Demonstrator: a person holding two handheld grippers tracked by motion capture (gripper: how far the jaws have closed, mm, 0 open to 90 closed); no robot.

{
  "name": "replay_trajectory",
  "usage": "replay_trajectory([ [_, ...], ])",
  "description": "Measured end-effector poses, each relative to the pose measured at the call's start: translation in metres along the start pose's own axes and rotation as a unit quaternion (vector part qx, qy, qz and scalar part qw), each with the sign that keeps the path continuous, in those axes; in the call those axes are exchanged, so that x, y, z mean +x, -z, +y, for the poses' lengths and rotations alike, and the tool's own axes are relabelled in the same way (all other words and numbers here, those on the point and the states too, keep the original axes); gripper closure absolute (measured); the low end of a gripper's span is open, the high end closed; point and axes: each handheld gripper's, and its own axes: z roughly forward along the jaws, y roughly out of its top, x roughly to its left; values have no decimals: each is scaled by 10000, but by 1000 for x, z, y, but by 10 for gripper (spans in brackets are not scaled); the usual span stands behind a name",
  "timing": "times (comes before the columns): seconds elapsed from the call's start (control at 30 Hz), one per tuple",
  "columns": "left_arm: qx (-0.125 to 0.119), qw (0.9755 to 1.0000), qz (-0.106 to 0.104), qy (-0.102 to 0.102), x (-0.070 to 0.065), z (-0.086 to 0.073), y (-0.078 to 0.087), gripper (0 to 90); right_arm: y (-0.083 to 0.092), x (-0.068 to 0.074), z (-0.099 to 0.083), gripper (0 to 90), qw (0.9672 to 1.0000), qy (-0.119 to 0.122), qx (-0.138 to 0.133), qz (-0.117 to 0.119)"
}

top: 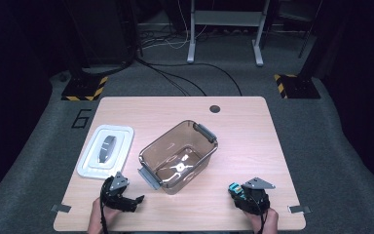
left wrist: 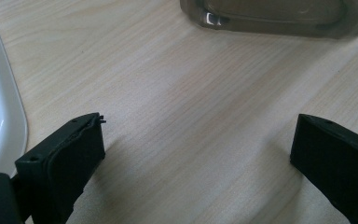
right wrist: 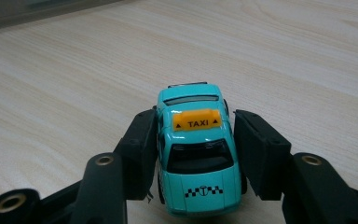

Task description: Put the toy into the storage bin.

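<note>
Near the clear tub's (top: 177,156) right, on the worktop (top: 243,131), the right gripper (right wrist: 196,140) has its jaws pinching the teal toy taxi (right wrist: 197,158) by its flanks. A level lift before swinging over the tub's rim should keep it from slipping; the left gripper (left wrist: 196,140) rests with jaws spread, gripping nothing.

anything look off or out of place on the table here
Nothing stands out. The clear bin sits upright and open, its white lid flat beside it, and the teal toy taxi sits squarely in the right tool.

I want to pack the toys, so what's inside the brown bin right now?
The bin looks empty: its bare glossy floor shows through. The taxi sits outside, clamped in the right gripper.
</note>
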Motion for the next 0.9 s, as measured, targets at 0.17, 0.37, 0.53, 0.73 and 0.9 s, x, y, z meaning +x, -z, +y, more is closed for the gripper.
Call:
replay_trajectory([
  [0.17, 13, 10000, -12, 1, 0, 0, 0, 25, -1, -1, -1, 517, 9999, 84, -51, 30],
  [0.37, -14, 10000, 13, 11, 0, 0, 0, 25, 1, 1, -2, 521, 9999, 127, -97, 7],
  [0.53, -13, 10000, 12, 11, 0, 0, 0, 25, 3, 1, -1, 521, 9998, 131, -160, 16],
  [0.73, -3, 10000, 1, 9, 0, 0, 0, 25, 7, 1, 3, 521, 9997, 159, -197, 24],
  [0.9, 1, 10000, 14, 9, 0, 0, 0, 25, 9, 2, 8, 521, 9997, 169, -199, 37],
])
